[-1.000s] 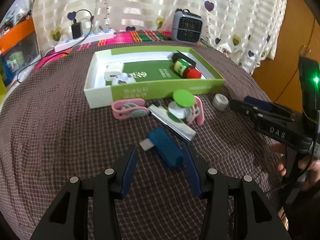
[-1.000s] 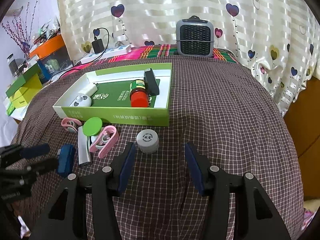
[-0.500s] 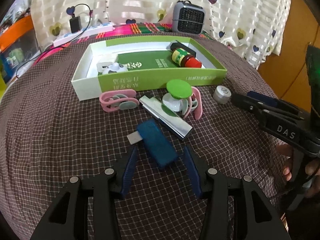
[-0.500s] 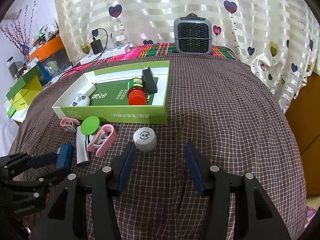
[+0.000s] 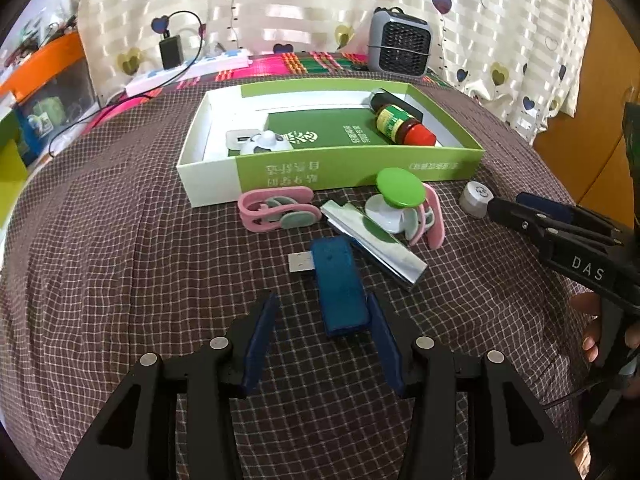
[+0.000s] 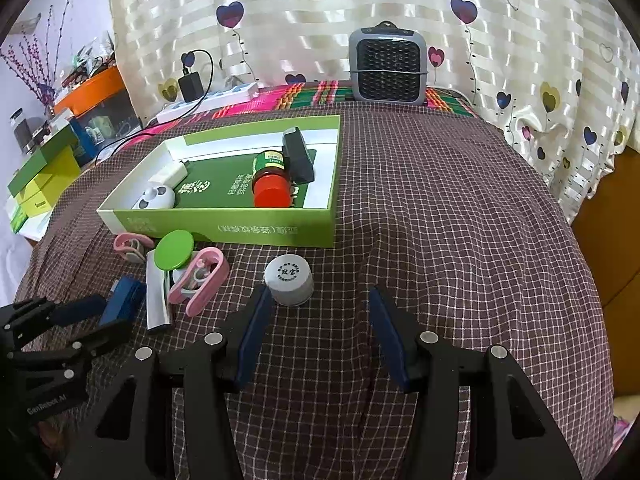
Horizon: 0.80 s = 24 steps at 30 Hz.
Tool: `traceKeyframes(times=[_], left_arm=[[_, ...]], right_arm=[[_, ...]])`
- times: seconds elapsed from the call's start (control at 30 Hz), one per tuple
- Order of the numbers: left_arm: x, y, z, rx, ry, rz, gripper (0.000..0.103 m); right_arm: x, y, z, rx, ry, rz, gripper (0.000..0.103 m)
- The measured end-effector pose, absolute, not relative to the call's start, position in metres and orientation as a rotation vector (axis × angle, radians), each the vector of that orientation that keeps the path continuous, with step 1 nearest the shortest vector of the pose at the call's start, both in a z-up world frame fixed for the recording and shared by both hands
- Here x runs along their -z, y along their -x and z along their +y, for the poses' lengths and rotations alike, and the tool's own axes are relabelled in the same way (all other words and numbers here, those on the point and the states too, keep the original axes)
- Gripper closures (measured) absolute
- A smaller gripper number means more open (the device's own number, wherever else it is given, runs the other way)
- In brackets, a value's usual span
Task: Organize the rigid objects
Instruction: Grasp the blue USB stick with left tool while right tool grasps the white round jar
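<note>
A blue USB stick lies on the checked cloth, metal plug pointing away. Its near end sits between the fingers of my open left gripper, close to the right finger, with a wide gap on the left. My right gripper stands open over the cloth. A small white capped jar sits just ahead of its left finger, outside the jaws. The green and white box holds a red-capped bottle, a black item and white pieces.
In front of the box lie a pink clip, a silver bar, a green-lidded round case and a second pink clip. A grey heater and a power strip stand at the back. A hand holds the right gripper.
My left gripper has turned and closed in on the blue USB stick, which now lies lengthwise between its fingers. The right gripper has kept still.
</note>
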<state>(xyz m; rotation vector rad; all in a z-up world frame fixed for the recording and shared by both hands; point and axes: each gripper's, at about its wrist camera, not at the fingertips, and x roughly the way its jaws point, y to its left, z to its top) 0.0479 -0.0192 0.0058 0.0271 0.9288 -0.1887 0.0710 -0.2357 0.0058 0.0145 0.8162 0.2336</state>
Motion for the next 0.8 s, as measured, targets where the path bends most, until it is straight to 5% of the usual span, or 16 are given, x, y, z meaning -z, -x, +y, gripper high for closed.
traceKeyframes(times=[0.8], left_arm=[[-0.003, -0.066, -0.010, 0.158, -0.050, 0.893, 0.061]], right_arm=[[0.004, -0.096, -0.217, -0.215, 0.042, 0.887, 0.051]])
